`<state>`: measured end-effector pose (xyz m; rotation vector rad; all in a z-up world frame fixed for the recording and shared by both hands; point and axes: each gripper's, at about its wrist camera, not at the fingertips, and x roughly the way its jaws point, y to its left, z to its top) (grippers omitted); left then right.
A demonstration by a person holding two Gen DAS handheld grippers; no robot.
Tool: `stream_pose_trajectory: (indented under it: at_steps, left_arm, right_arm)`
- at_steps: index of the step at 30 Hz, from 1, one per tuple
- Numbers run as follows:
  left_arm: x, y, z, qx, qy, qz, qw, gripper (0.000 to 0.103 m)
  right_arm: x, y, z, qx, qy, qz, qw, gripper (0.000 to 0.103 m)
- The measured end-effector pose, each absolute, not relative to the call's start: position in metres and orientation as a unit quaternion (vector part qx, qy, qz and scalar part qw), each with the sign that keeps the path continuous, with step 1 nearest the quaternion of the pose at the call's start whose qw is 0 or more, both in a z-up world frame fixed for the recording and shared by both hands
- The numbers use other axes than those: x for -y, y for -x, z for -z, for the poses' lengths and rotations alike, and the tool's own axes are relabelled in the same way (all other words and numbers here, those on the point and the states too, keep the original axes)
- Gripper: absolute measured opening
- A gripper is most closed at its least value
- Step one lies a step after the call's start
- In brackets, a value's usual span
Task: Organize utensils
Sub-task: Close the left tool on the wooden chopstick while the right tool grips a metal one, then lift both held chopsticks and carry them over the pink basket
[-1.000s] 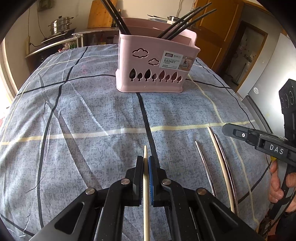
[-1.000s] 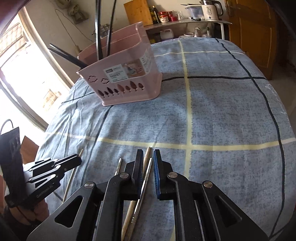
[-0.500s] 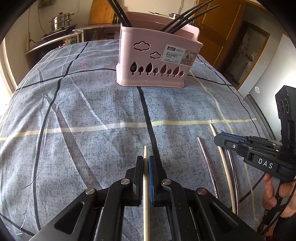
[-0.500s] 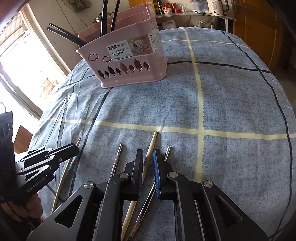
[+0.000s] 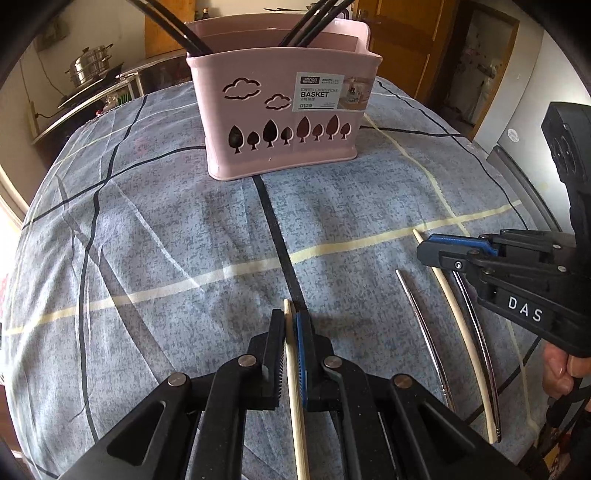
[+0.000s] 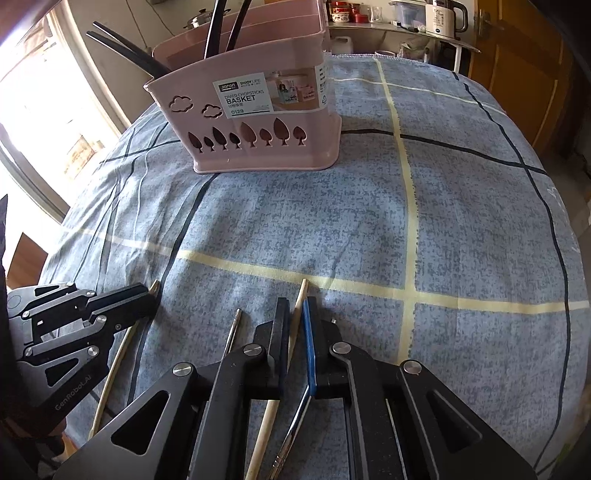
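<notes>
Cloth (image 5: pixel 155 240), blue-grey with dark and cream lines, covered the whole surface, and a pink basket (image 5: pixel 280 122) was stood at its far side. Black chopsticks (image 5: pixel 173 27) were already planted in the basket, so part of the sorting was judged done. Four chopsticks were left at the near side: two wooden, two metal.

The left hand-held gripper (image 5: pixel 290 332) was closed on one wooden chopstick (image 5: pixel 295 387), whether lifted or still on the cloth could not be told. The right hand-held gripper (image 6: pixel 295 328) was set astride the second wooden chopstick (image 6: pixel 297 314); a gap was seen between its jaws and the stick, so no firm grip was judged made. A metal chopstick (image 6: pixel 291 428) was crossed beneath its blue pad, and another metal chopstick (image 6: pixel 232 330) was laid just to the left. All four were judged still to be carried to the basket.

On the basket label "DIVIED CHOPSTICKS BASKET" and "0129" were read. "DAS" was read on the right hand-held gripper, "GenRobot.AI" on the left.
</notes>
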<state>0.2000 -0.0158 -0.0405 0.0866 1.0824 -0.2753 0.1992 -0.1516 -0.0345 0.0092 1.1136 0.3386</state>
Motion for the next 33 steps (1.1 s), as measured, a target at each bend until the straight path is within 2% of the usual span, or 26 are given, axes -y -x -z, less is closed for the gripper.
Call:
stream_pose_trajectory:
  at_steps: [6, 10, 21, 25, 33]
  left_arm:
    - [0.017, -0.210, 0.038, -0.523, -0.035, 0.141, 0.840, 0.004]
    - [0.012, -0.209, 0.017, -0.501, -0.021, 0.143, 0.853, 0.003]
    - [-0.005, -0.208, -0.105, -0.369, 0.002, 0.154, 0.917, 0.003]
    - [-0.010, -0.208, -0.133, -0.331, 0.009, 0.155, 0.931, 0.003]
    - [-0.011, -0.203, -0.127, -0.334, 0.020, 0.155, 0.930, 0.003]
  right_arm:
    - [0.154, -0.198, 0.029, -0.521, -0.020, -0.170, 0.836, 0.006]
    - [0.158, -0.193, 0.007, -0.495, -0.030, -0.179, 0.850, 0.005]
    - [0.172, -0.190, -0.088, -0.380, -0.058, -0.190, 0.903, 0.005]
    - [0.176, -0.185, -0.115, -0.336, -0.062, -0.187, 0.921, 0.005]
    - [0.185, -0.176, -0.122, -0.273, -0.090, -0.191, 0.939, 0.005]
